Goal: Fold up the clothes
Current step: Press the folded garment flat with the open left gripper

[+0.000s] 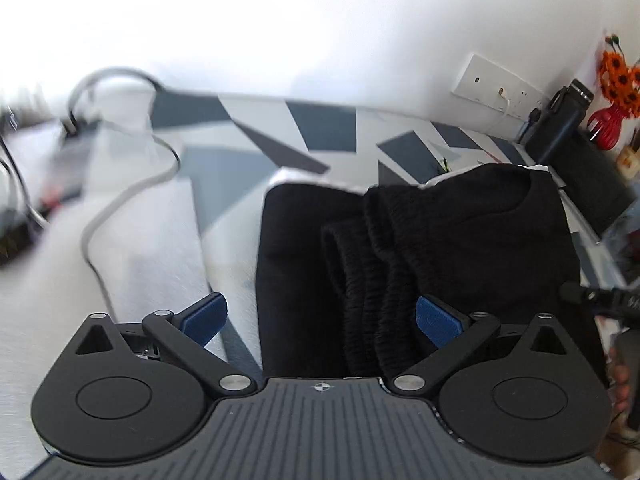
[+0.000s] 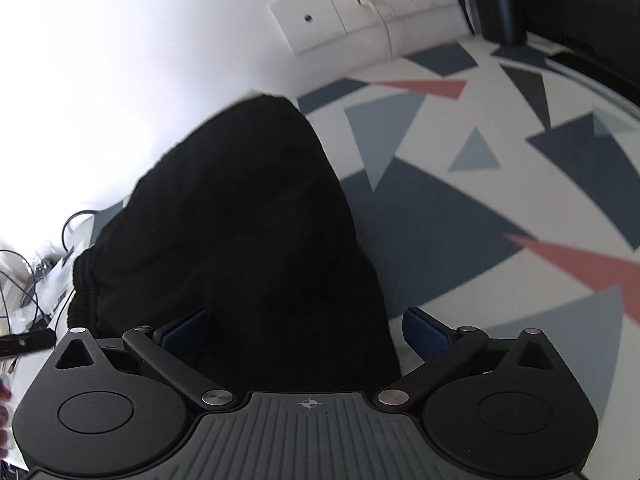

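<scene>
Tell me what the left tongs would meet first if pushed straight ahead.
Most likely the black garment: its ribbed, bunched part lies directly ahead of the open left tongs, though depth is uncertain.

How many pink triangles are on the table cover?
2 show in the right wrist view: one pink triangle near the white wall socket panel, another pink triangle at the right edge. The black knitted garment may hide others.
</scene>
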`<state>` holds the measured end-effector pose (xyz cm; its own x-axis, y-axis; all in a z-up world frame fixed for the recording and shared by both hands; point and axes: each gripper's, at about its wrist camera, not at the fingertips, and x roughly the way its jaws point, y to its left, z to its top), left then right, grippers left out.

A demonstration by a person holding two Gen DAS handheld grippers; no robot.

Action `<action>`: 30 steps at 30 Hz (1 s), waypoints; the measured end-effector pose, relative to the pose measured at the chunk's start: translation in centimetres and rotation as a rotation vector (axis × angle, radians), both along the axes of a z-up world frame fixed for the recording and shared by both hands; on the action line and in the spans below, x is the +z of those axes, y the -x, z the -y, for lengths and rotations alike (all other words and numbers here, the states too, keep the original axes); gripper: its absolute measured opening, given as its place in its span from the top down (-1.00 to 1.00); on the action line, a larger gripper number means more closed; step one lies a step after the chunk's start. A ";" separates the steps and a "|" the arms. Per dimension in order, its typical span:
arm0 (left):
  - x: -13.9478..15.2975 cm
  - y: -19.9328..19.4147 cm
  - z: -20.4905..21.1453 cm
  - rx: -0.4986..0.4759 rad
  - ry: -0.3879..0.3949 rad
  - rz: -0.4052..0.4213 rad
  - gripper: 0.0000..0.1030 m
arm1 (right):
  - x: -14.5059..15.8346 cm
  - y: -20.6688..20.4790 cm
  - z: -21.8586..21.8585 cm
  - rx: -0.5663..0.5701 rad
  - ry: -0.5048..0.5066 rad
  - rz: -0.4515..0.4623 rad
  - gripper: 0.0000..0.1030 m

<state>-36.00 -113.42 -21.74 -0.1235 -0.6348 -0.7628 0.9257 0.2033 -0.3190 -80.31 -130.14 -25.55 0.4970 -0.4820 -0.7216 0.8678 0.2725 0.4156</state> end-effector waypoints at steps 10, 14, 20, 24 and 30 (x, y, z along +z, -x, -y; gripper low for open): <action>-2.6 0.8 1.1 -0.012 -0.046 -0.114 -0.99 | -1.1 -1.3 -0.4 0.025 0.026 -0.061 -0.99; -2.6 1.4 1.2 -0.030 -0.051 -0.061 -1.00 | -1.2 -2.0 -0.5 0.032 0.050 -0.097 -0.99; -2.4 2.5 1.5 -0.014 -0.079 0.005 -1.00 | -1.2 -2.6 -0.4 0.034 0.059 -0.129 -0.99; -2.5 2.3 1.2 0.000 -0.064 -0.001 -1.00 | -1.2 -2.6 -0.2 0.037 0.054 -0.131 -0.99; -2.7 2.8 0.9 0.011 -0.036 0.022 -1.00 | -1.3 -3.0 -0.2 0.044 0.059 -0.133 -0.99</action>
<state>-38.77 -114.30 -24.42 -0.1002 -0.6083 -0.7874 0.9300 0.2239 -0.2913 -77.29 -129.94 -26.81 0.4206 -0.5054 -0.7535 0.9007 0.3319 0.2802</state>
